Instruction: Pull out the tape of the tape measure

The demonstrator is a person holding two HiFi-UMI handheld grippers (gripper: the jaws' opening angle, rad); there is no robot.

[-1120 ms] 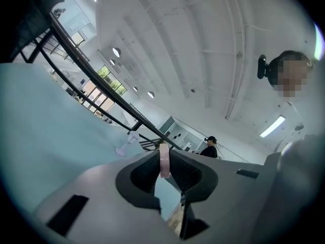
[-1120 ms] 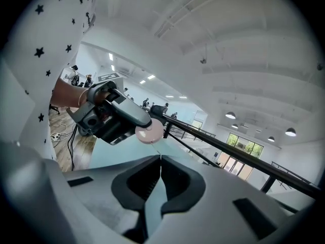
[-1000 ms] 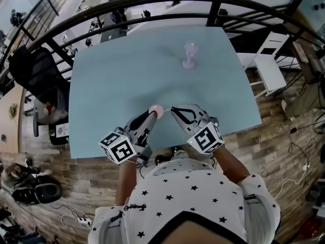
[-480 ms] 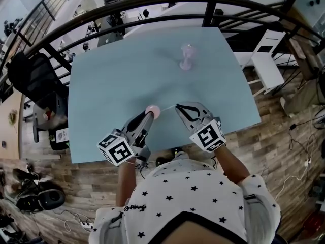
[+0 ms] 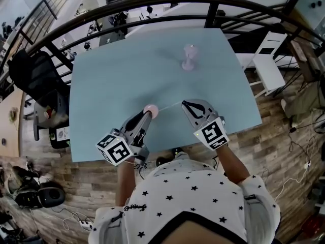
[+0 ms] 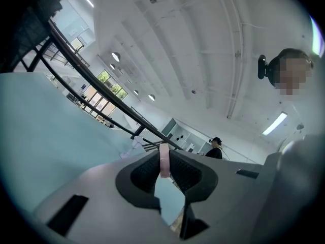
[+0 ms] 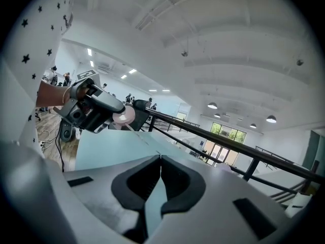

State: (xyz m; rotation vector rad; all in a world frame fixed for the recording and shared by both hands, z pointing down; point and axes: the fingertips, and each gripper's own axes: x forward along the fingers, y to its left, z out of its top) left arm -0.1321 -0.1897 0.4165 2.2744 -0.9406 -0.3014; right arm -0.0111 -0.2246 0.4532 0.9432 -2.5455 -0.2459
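Note:
A small round pink tape measure [image 5: 150,110] is clamped between the jaws of my left gripper [image 5: 147,115] above the near part of the light blue table [image 5: 111,80]. In the left gripper view its pink case [image 6: 164,160] stands edge-on between the dark pads. A thin pale tape [image 5: 167,105] runs from it rightwards to the tips of my right gripper [image 5: 185,103], which is shut on the tape's end. The right gripper view shows the pink case [image 7: 123,117] in the other gripper and the tape [image 7: 144,140] leading into the closed jaws [image 7: 160,159].
A small pink figure-like object [image 5: 189,57] stands at the far middle of the table. A black railing [image 5: 152,4] curves round behind the table. A black chair [image 5: 35,75] is at the left, a white chair [image 5: 269,67] at the right on wooden floor.
My right gripper has moved to the right, away from the tape measure, and a length of tape now shows between the two grippers. The left gripper has stayed in place.

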